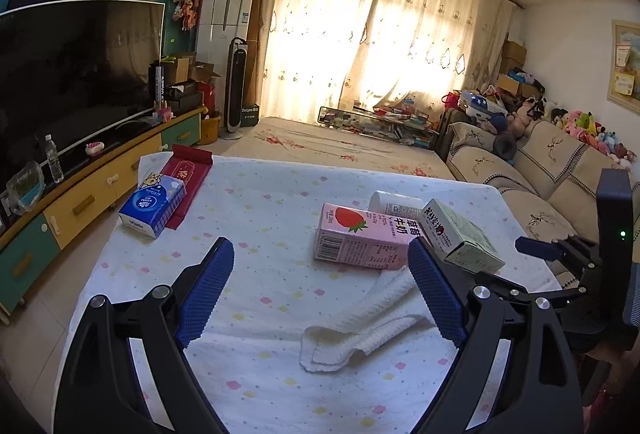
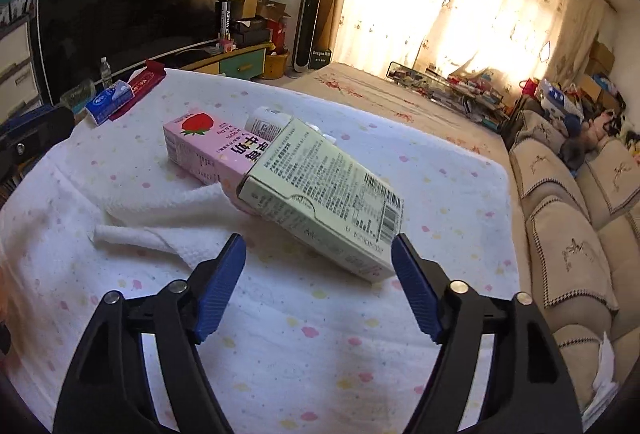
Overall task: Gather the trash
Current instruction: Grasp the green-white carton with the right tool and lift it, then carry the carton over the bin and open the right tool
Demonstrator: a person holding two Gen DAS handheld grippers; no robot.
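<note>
You are holding both tongs, left [image 1: 320, 274] and right [image 2: 318, 274], spread wide and gripping nothing (nothing looks collected): strawberry milk carton [image 1: 356, 238], green carton [image 2: 324, 193] and paper towel [image 1: 360, 326] are lying on the worktop [image 1: 260, 201].

Two cartons [image 1: 358, 240] [image 1: 460, 238], one white bottle [image 1: 394, 202], one paper towel [image 1: 360, 330], one tissue pack [image 1: 154, 203], one red packet [image 1: 190, 177]

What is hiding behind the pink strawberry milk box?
Behind the pink strawberry milk carton lies a white plastic bottle on its side. Only its labelled end shows; the carton and the pale green cardboard box cover the rest.
</note>
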